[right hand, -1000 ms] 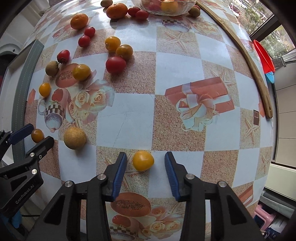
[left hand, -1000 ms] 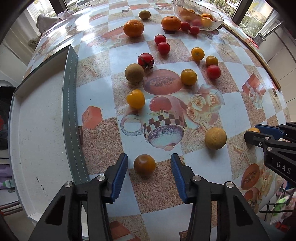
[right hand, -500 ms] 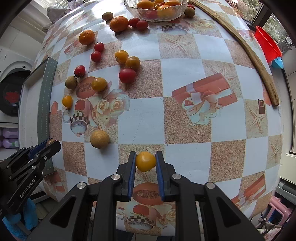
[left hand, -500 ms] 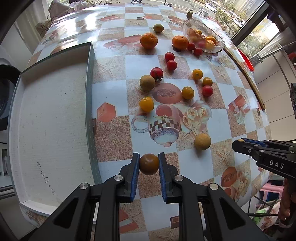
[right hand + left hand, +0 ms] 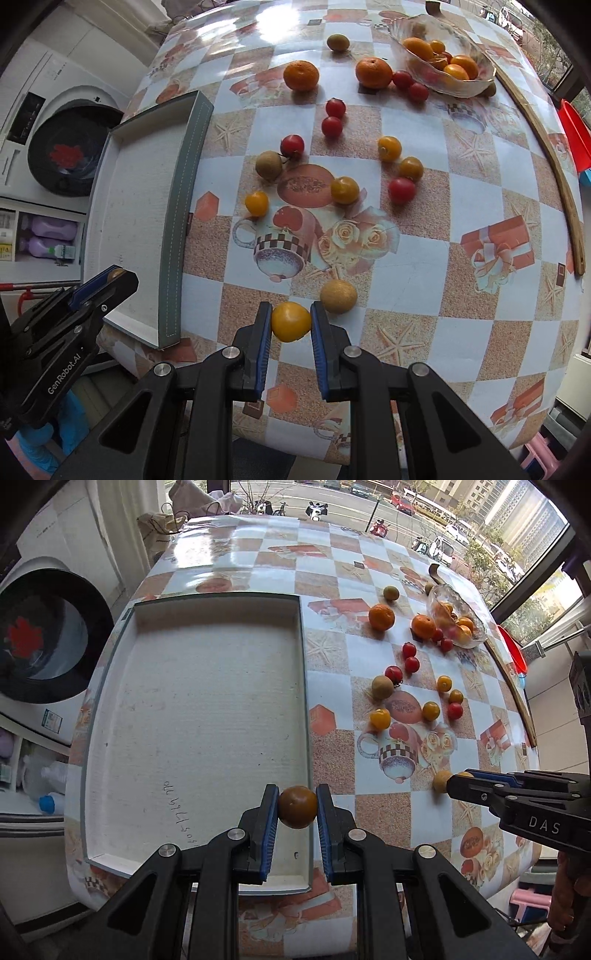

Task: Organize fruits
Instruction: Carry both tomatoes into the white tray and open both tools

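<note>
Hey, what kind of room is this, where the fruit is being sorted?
Probably a home laundry or balcony nook, several floors up. A front-loading washing machine stands beside the table with its printed oilcloth, detergent bottles sit on a shelf below, and the window overlooks a street with parked cars.

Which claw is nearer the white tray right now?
Left. The left claw, shut on a brownish-orange fruit, is over the white tray's right wall. The right claw, shut on a yellow fruit, sits further right, over the tablecloth.
</note>
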`<state>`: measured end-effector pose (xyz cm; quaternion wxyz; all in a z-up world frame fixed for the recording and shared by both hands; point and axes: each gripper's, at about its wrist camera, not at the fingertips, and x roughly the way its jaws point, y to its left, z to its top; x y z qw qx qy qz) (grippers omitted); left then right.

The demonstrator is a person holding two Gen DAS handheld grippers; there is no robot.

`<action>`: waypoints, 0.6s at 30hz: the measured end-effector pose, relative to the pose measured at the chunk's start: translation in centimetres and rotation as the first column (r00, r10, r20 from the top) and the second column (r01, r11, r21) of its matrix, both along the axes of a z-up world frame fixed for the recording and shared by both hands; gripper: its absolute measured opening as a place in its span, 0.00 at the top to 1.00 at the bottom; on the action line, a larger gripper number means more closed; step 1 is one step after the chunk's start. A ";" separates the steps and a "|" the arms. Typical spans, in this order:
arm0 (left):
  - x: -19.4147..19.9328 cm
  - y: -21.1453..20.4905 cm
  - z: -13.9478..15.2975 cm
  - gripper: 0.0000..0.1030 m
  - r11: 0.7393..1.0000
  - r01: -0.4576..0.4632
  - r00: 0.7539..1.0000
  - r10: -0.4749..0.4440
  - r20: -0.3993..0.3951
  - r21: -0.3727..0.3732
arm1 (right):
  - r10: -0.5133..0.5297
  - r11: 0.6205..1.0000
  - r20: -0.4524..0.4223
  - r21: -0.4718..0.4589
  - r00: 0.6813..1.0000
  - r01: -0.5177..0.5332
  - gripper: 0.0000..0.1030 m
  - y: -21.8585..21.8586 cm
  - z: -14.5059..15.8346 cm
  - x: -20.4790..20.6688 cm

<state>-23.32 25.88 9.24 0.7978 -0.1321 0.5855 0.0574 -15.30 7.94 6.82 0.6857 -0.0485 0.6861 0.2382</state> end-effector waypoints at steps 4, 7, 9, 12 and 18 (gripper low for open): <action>-1.6 3.6 -0.6 0.79 0.997 -0.073 0.997 0.073 -0.013 0.029 | 0.072 0.997 -0.004 0.031 0.997 -0.072 0.78 4.4 0.2 -0.7; -2.6 6.1 -1.6 0.79 0.992 -0.116 0.992 0.118 -0.034 0.058 | 0.124 0.991 -0.013 0.050 0.992 -0.124 0.78 8.0 -0.1 -1.1; -3.0 7.4 -2.5 0.79 0.988 -0.134 0.989 0.138 -0.053 0.079 | 0.159 0.986 -0.022 0.057 0.987 -0.158 0.78 10.3 -0.7 -1.3; -3.3 8.7 -3.8 0.79 0.984 -0.143 0.986 0.151 -0.073 0.106 | 0.203 0.978 -0.036 0.053 0.979 -0.200 0.78 13.1 -1.8 -1.6; -3.5 9.9 -5.7 0.79 0.980 -0.148 0.983 0.161 -0.092 0.129 | 0.261 0.965 -0.023 0.013 0.965 -0.261 0.78 17.3 -4.0 -1.1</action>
